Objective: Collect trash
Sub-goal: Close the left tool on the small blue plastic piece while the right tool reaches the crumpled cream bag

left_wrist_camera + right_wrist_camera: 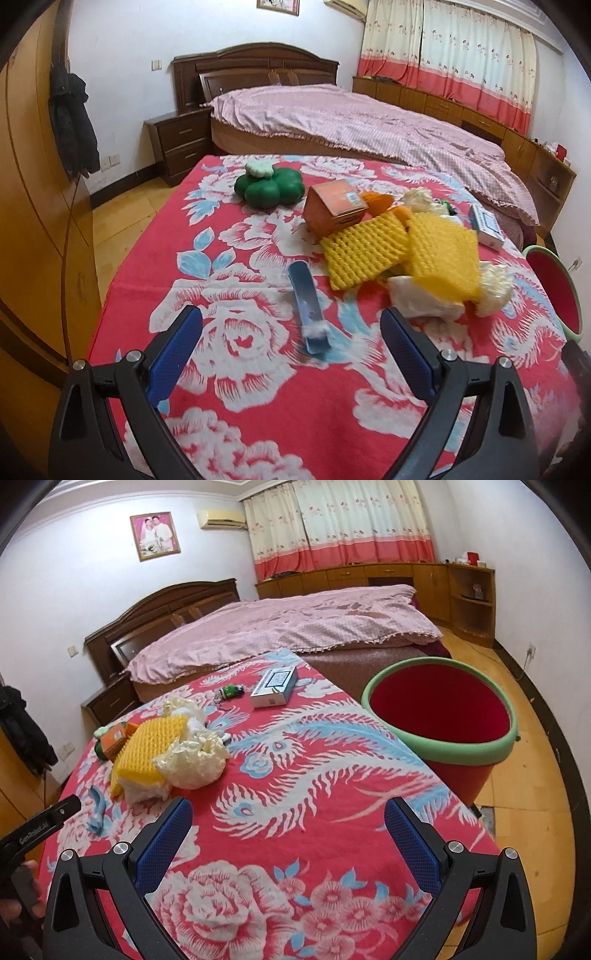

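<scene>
A pile of trash lies on the red flowered tablecloth [258,417]: yellow foam netting [373,251] [147,749], crumpled cream plastic [192,760] [495,291], white tissue [421,299] and an orange box [334,210] [114,740]. A blue strip [308,306] [96,810] lies nearer. My left gripper [291,339] is open and empty, just short of the blue strip. My right gripper [288,827] is open and empty over the cloth, right of the pile. A red bin with a green rim [439,716] [554,291] stands beside the table's right edge.
A green flower-shaped toy [269,186] sits at the far left of the table. A white and blue box [274,686] [487,223] and a small green keychain [231,691] lie at the far side. A bed with a pink cover [351,118] stands behind. A wardrobe [29,221] is at the left.
</scene>
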Action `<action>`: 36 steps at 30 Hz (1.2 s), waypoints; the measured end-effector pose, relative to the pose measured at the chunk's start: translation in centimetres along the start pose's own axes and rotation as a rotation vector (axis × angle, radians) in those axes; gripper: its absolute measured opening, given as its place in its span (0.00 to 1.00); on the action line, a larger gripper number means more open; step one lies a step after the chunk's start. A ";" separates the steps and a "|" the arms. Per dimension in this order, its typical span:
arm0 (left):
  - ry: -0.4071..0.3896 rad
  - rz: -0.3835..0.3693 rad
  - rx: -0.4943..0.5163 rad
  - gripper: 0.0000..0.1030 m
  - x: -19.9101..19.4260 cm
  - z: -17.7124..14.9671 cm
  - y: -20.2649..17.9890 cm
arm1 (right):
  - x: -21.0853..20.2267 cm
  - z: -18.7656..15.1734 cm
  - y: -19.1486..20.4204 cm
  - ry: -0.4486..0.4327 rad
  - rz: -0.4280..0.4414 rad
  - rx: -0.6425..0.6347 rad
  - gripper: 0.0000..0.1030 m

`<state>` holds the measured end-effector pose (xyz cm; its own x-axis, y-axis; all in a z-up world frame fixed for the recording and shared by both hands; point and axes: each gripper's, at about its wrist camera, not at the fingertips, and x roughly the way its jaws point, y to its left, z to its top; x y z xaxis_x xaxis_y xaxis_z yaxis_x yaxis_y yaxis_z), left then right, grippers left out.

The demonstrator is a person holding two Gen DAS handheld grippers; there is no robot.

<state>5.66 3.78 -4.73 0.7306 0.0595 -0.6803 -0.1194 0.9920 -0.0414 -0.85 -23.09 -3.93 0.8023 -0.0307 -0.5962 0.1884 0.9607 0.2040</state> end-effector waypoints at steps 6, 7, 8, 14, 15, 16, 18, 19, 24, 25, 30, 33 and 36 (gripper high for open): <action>0.067 -0.049 -0.003 0.78 2.6 0.2 0.2 | 1.7 1.4 1.2 0.045 0.012 -0.043 1.00; 0.075 -0.064 -0.001 0.72 2.7 0.1 0.1 | 2.2 1.6 1.7 0.059 0.012 -0.056 1.00; 0.082 -0.079 0.004 0.69 3.0 0.0 0.0 | 2.6 1.7 2.0 0.068 0.011 -0.068 1.00; 0.140 -0.124 0.023 0.51 4.3 -0.5 -0.2 | 5.1 1.9 4.8 0.145 0.012 -0.157 1.00; 0.132 -0.129 0.023 0.51 4.3 -0.5 -0.2 | 5.5 1.9 5.1 0.154 0.013 -0.166 1.00; 0.128 -0.135 0.027 0.50 4.2 -0.4 -0.2 | 5.8 1.9 5.6 0.160 0.013 -0.174 1.00; 0.138 -0.125 0.046 0.50 4.5 -0.4 -0.4 | 6.4 2.0 6.2 0.174 0.016 -0.183 1.00; 0.138 -0.131 0.057 0.50 4.5 -0.4 -0.5 | 6.8 2.0 6.6 0.181 0.017 -0.187 1.00; 0.139 -0.169 0.051 0.50 4.5 -0.4 -0.2 | 8.1 2.4 8.0 0.191 0.021 -0.197 0.83; 0.138 -0.188 0.041 0.49 4.5 -0.4 0.0 | 8.4 2.4 8.2 0.197 0.023 -0.193 0.74; 0.137 -0.231 -0.005 0.24 4.8 -0.2 0.9 | 9.6 2.0 8.8 0.228 0.031 -0.177 0.37; 0.139 -0.258 -0.050 0.19 4.8 -0.2 1.6 | 9.8 1.6 8.7 0.232 0.046 -0.166 0.27; 0.137 -0.266 -0.071 0.18 4.8 -0.3 1.9 | 9.7 1.5 8.4 0.238 0.066 -0.156 0.22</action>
<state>8.75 5.94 -8.29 0.6454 -0.2221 -0.7308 0.0139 0.9600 -0.2795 9.38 -15.69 -6.89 0.6511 0.0807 -0.7547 0.0364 0.9899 0.1373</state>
